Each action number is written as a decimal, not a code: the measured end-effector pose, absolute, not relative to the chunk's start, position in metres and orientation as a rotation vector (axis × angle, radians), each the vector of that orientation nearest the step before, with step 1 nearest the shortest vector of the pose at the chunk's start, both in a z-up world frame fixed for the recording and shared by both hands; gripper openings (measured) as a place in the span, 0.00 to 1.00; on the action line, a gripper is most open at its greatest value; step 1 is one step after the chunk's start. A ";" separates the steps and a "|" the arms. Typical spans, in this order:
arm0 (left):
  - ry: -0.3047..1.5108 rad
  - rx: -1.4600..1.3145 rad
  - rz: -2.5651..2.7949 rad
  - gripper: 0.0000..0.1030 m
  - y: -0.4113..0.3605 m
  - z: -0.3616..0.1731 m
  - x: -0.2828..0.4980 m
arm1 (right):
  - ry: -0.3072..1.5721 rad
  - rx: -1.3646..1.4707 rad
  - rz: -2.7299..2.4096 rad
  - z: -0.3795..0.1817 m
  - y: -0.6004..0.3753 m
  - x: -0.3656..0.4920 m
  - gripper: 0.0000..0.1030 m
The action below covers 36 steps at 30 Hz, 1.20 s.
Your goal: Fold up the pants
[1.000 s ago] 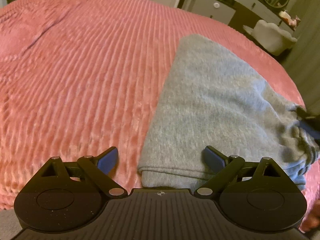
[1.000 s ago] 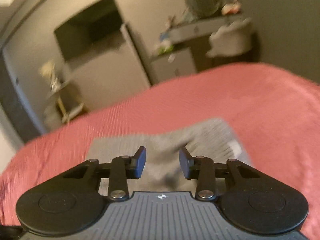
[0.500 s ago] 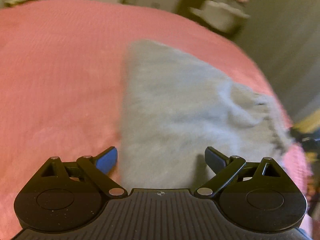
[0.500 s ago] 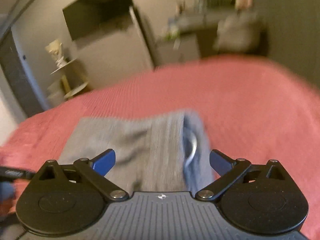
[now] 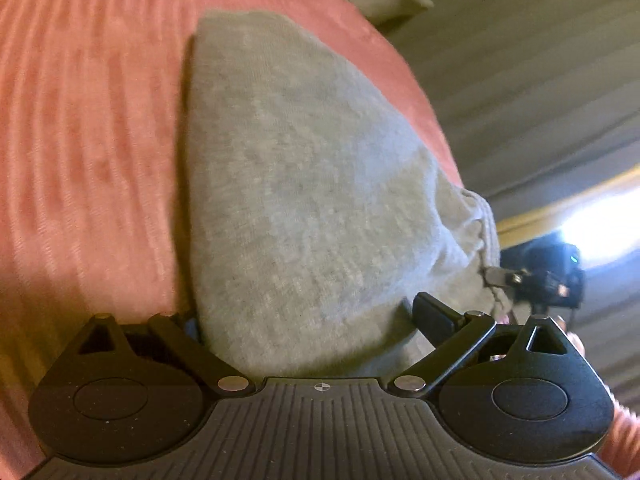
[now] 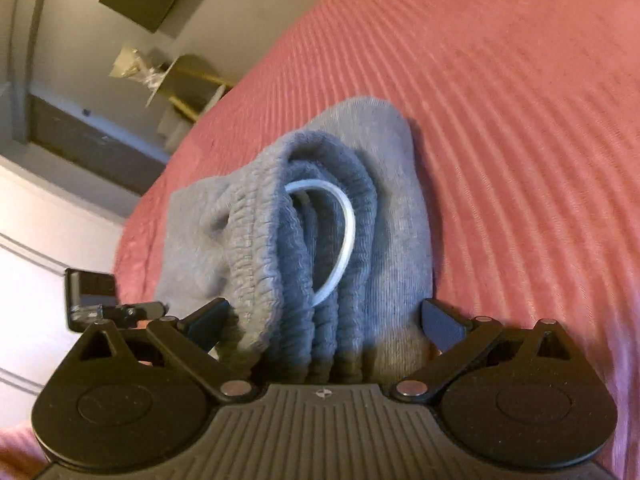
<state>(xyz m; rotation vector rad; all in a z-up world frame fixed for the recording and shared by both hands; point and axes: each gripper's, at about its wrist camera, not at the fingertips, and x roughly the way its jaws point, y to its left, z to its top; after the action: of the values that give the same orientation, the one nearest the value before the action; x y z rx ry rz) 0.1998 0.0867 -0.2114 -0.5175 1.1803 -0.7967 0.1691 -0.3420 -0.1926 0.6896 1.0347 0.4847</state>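
Well along: grey sweatpants (image 5: 304, 184) already doubled into a compact stack on the pink ribbed bedspread (image 5: 80, 120). Left gripper (image 5: 312, 320) and right gripper (image 6: 324, 320) spread wide, straddling the near ends, clamping nothing. Left to do: perhaps one last fold.

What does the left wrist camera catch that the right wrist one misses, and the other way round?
Only the left wrist view shows the pants' smooth folded side, with the left gripper open around it. Only the right wrist view shows the ribbed waistband, the white drawstring, and the right gripper open around that end. Both show the grey pants lying on the pink bedspread.
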 end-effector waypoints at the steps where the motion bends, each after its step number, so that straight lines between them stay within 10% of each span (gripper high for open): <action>1: 1.180 -0.518 -0.818 0.98 0.085 -0.213 0.201 | 1.040 0.704 0.506 -0.196 -0.343 0.171 0.98; 36: 1.119 -0.586 -0.835 0.99 0.032 -0.224 0.206 | 1.133 0.674 0.570 -0.216 -0.324 0.205 0.98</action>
<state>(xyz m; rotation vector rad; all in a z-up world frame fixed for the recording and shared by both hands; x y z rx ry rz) 0.2063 0.0320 -0.2237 -0.5858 1.1185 -0.8348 0.2049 -0.3238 -0.2160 0.6735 1.1325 0.5702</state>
